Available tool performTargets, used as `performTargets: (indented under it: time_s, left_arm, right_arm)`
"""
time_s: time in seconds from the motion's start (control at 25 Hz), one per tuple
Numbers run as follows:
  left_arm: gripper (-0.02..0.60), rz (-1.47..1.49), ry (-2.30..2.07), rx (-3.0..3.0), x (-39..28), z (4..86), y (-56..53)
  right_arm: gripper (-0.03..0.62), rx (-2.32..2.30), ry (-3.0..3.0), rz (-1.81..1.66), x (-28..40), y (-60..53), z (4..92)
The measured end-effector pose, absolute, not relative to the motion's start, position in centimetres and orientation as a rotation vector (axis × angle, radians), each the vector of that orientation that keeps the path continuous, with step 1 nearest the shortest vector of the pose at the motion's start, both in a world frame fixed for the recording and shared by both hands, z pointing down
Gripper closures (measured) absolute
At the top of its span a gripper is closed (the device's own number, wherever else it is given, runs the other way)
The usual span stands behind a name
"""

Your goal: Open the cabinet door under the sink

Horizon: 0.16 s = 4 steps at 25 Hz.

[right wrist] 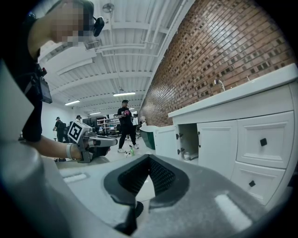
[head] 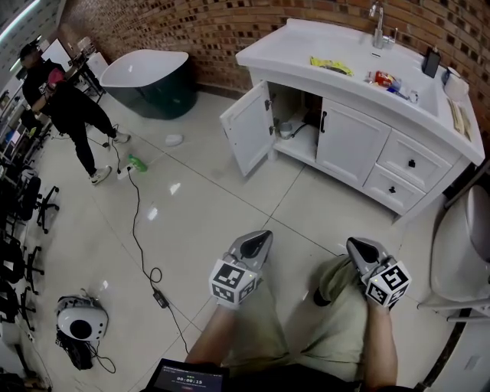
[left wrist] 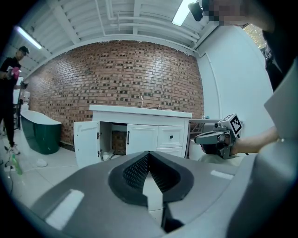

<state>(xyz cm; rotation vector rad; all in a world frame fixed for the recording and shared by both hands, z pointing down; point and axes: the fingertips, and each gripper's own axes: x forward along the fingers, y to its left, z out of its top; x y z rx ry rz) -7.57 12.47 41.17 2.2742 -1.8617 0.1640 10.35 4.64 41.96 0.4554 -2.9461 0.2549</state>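
White panelled cabinet door [head: 246,126], left-hand one under the sink: standing open, swung out leftward on its hinges, compartment behind it exposed. Same door visible in the left gripper view [left wrist: 86,142] and in the right gripper view [right wrist: 164,142]. The neighbouring white door with black bar handle [head: 348,142] is shut; two white drawers [head: 409,162] sit to its right.

White vanity counter [head: 306,42] above carries a chrome faucet [head: 377,23] and a yellow packet [head: 331,66]. Red brick wall [head: 214,23] behind.

Left gripper [head: 262,236]: fingers closed tip to tip, nothing between them; held low over the person's lap, well apart from the door, pointing toward the vanity. Right gripper [head: 354,243]: fingers likewise closed and empty, beside the left one and also well apart from the door.

White tiled floor [head: 191,207] between the grippers and the vanity. Dark green freestanding bathtub [head: 145,80] left of the vanity. Person in black clothing [head: 65,99] stands far left. Black cable [head: 138,222] trails across the floor.
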Motion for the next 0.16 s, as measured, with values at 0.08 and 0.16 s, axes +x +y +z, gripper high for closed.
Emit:
performTargets:
  time_s: [0.08,0.16]
  left_arm:
    - [0.565,0.164,-1.862,2.274,-7.52,41.19,12.43]
    - [0.565,0.164,-1.863,2.275,-7.39,41.25,12.36]
  right_arm:
    - [0.602,0.456,-2.948,0.253,10.45,4.58,41.91]
    - [0.602,0.456,-2.951,0.253,10.65,4.47,42.03]
